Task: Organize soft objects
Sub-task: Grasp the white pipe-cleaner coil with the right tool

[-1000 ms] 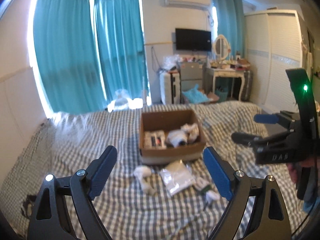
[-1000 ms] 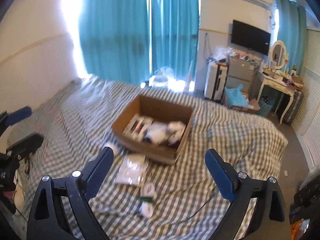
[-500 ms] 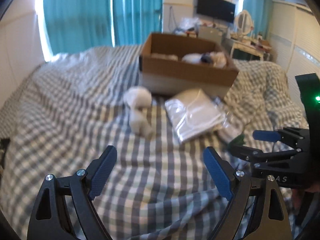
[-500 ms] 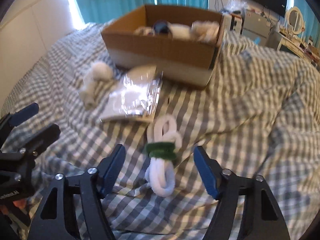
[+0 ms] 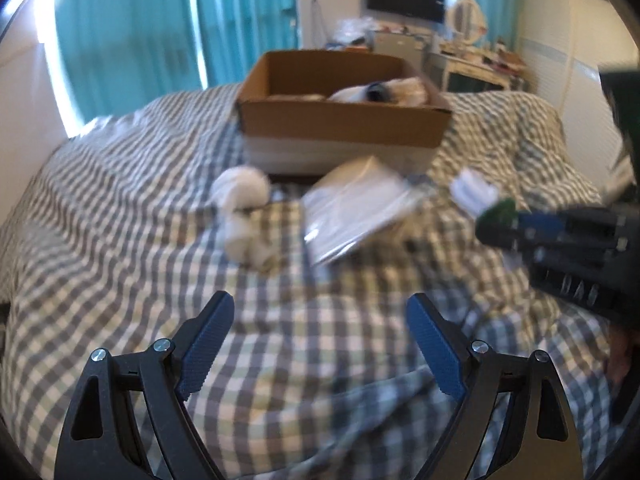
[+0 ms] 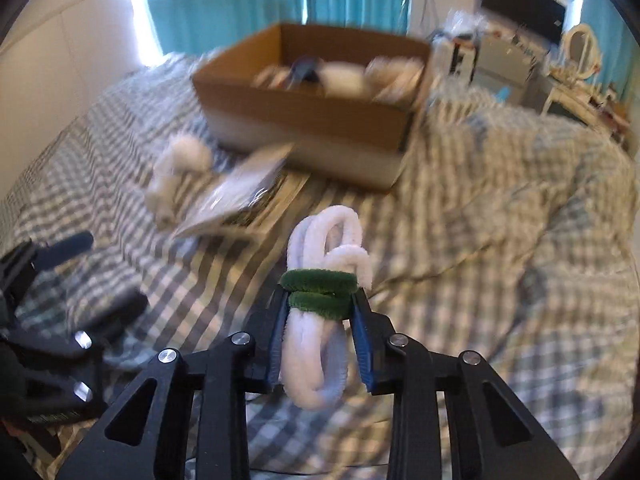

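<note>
Bedroom: teal curtains at the back, and we're working over a bed (image 5: 120,240) with a checked cover.
Box: open cardboard box (image 6: 304,116) on the bed, with some pale soft stuff already inside, too blurry for us to name.
Right tongs: right tongs (image 6: 320,332) are squeezed together on the white fuzzy bundle (image 6: 324,280), gripping just below its green band (image 6: 318,290).
Where the bundle is: up off the cover, near the box but not over it yet; the left view shows it poking out of the tongs at the right edge.
Left tongs: left tongs (image 5: 320,344) are wide apart and carrying nothing, low over bare cover.
Still loose: a white sock ball (image 5: 242,192) and a clear plastic packet (image 5: 356,208) lying just in front of the box.
How it handles: we'd guess very light and squishy, floppy at both ends. Grabbing near the band, where the loops are tied together, looks like the safest spot so nothing unravels or slides out.
Next, probably: carry it over the box rim and let go.
</note>
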A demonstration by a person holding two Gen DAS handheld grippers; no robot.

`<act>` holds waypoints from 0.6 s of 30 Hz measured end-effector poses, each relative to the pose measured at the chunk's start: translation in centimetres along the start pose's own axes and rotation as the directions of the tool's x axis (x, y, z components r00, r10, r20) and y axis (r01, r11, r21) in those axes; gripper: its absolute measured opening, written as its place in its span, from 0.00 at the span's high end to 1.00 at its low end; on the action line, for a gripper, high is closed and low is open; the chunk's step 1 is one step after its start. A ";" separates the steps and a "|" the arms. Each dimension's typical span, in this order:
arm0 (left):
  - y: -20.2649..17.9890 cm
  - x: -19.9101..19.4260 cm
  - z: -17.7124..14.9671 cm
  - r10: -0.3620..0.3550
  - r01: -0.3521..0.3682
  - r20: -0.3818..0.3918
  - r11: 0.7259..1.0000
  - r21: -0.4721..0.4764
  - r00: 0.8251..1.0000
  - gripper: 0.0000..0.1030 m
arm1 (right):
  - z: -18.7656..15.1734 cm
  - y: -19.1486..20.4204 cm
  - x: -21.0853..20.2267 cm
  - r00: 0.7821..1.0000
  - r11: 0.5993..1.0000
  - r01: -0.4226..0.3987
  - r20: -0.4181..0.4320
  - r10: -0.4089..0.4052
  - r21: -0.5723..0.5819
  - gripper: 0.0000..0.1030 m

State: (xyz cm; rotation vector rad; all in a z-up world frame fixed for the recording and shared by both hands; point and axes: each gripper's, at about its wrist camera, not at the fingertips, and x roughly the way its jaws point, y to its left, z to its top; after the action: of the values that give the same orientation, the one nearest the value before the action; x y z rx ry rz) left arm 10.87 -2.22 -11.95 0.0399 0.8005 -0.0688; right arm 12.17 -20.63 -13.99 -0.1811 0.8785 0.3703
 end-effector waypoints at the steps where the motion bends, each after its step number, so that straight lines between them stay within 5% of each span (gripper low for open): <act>1: -0.6 -0.1 0.4 -0.005 0.005 0.008 1.000 0.021 1.000 0.13 | 0.4 -0.5 -0.6 1.000 1.000 0.004 0.015 -0.004 0.010 0.71; 7: -2.9 3.0 2.0 -0.046 0.049 -0.041 0.996 0.071 0.998 0.14 | 2.5 -3.7 -1.8 0.999 0.998 -0.003 0.048 0.000 0.064 0.71; 11: -2.7 5.4 3.4 -0.067 0.068 -0.087 0.998 0.017 0.994 0.15 | 3.5 -4.8 -1.0 0.999 0.999 0.009 0.044 -0.011 0.046 0.71; 18: -2.1 7.5 6.4 -0.095 0.094 -0.057 0.995 -0.029 0.994 0.15 | 2.7 -5.7 2.0 1.000 0.999 0.000 -0.007 0.000 0.054 0.71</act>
State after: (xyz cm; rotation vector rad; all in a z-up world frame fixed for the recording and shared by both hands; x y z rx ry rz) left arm 20.50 -5.03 -12.92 -0.0213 0.8615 -0.1472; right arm 17.48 -24.58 -13.83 -0.1324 0.8946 0.3457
